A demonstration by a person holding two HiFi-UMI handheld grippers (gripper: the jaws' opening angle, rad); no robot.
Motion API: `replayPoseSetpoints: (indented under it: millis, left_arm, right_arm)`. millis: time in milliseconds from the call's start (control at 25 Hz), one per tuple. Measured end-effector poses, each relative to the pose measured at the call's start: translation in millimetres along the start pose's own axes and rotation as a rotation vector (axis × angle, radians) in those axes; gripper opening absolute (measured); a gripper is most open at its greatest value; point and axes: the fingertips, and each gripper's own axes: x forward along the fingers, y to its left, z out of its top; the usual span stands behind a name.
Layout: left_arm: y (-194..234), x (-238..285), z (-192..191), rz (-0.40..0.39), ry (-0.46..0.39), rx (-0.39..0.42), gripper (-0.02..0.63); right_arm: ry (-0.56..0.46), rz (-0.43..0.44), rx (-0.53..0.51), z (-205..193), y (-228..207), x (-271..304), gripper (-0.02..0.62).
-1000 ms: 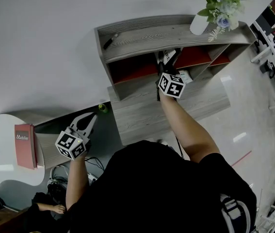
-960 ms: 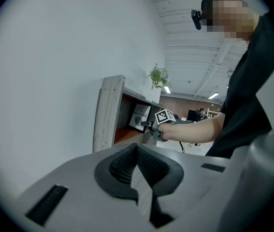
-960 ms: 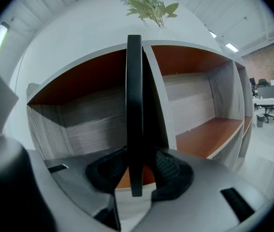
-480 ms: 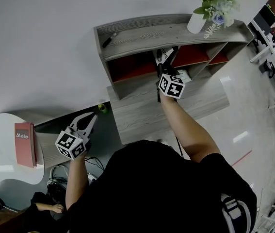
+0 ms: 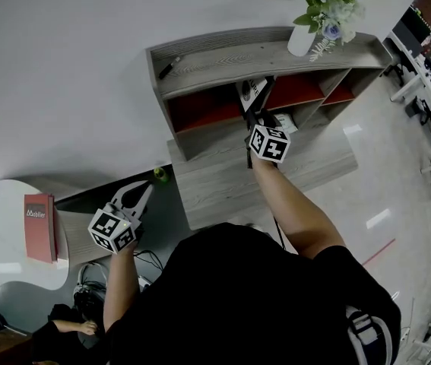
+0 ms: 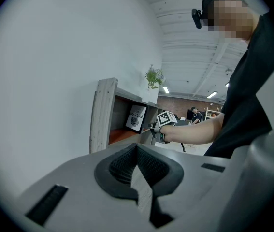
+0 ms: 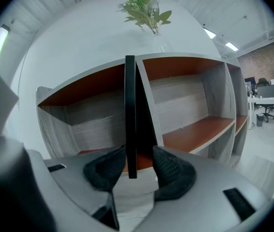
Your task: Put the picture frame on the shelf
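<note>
1. The picture frame (image 7: 130, 115) stands upright on the red floor of the shelf (image 7: 190, 129), in the left compartment and just beside the upright divider.
2. The right gripper (image 7: 139, 166) is at the front of this compartment. Its jaws are opening, and the thin black edge of the frame is between them. A small gap shows on the side of the right pad, so the gripper does not squeeze the frame.
3. In the head view the right gripper (image 5: 257, 116) reaches from the lower grey surface (image 5: 223, 181) into the shelf (image 5: 223, 59), and the frame (image 5: 255, 90) shows just above it.
4. The left gripper (image 5: 143, 191) hangs well apart from the shelf, at the left side. In its own view the jaws of the left gripper (image 6: 137, 166) are together with nothing between them.
5. A white vase with flowers (image 5: 306, 36) stands on top of the shelf, toward its right end.
</note>
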Motion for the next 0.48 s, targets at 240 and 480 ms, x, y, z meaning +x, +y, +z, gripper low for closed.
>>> replayPoseSetpoints:
  millis: [240,480]
  left_arm:
    - [-4,2,3,-0.007,-0.003,0.006,0.020]
    - [-8,9,6,-0.017,-0.003,0.008,0.020]
  right_arm:
    - [-0.005,0.005,-0.025,2,-1,-12,0.169]
    - [-0.004,0.019,-0.030,1,-1,-23,0.169]
